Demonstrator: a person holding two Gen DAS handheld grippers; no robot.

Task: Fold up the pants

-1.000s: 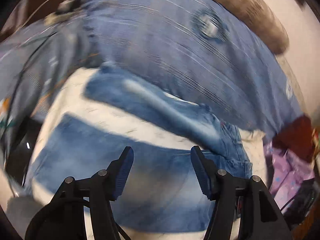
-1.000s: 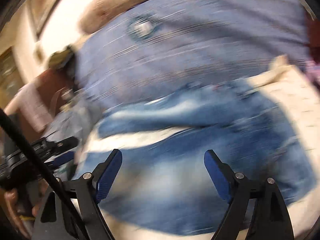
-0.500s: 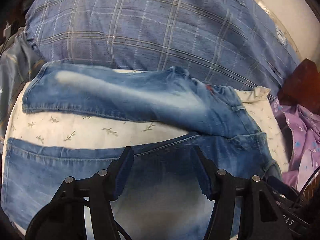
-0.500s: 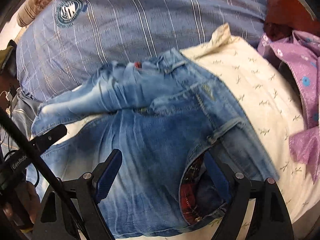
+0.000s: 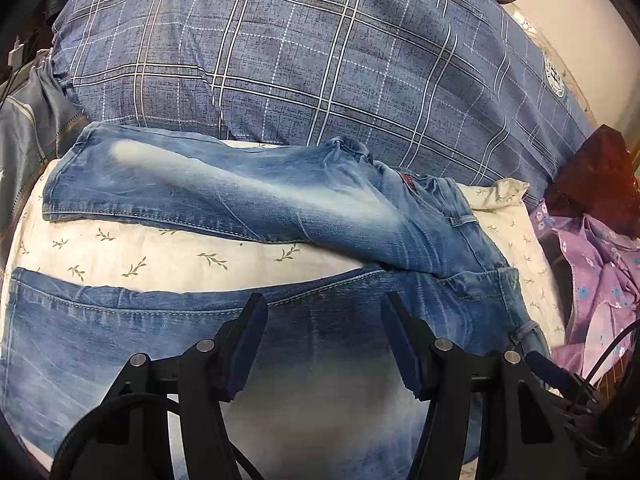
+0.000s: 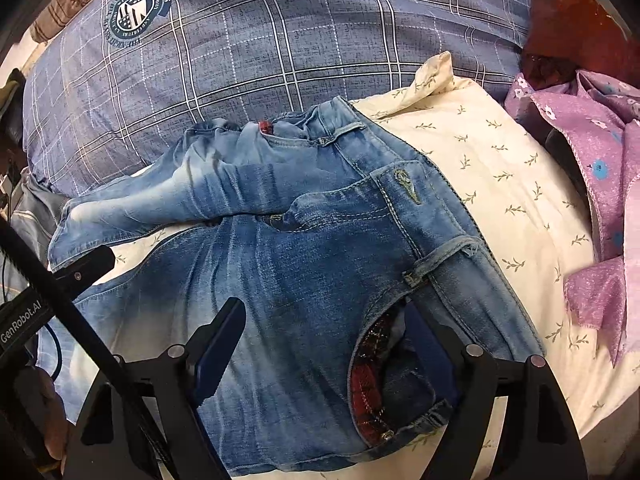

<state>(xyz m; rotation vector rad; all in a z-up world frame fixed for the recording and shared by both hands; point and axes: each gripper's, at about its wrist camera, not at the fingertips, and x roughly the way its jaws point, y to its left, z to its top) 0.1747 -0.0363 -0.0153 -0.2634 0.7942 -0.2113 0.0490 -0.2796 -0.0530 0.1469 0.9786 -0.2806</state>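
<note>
Both grippers have closed in over the jeans [image 5: 256,204], jaws wide; only the right wrist view shows the plaid-lined waistband [image 6: 372,364].

Large blue plaid quilt with round crest emblems [image 5: 320,64], cream leaf-printed pillow [image 6: 500,168] laid just in front of it, purple floral cloth [image 6: 592,168] bunched beside the pillow, pale wall [image 5: 576,4] seen behind the quilt

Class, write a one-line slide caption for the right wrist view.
Open right hand-held gripper poised over the waistband end of blue jeans spread on a leaf-print pillow.
</note>
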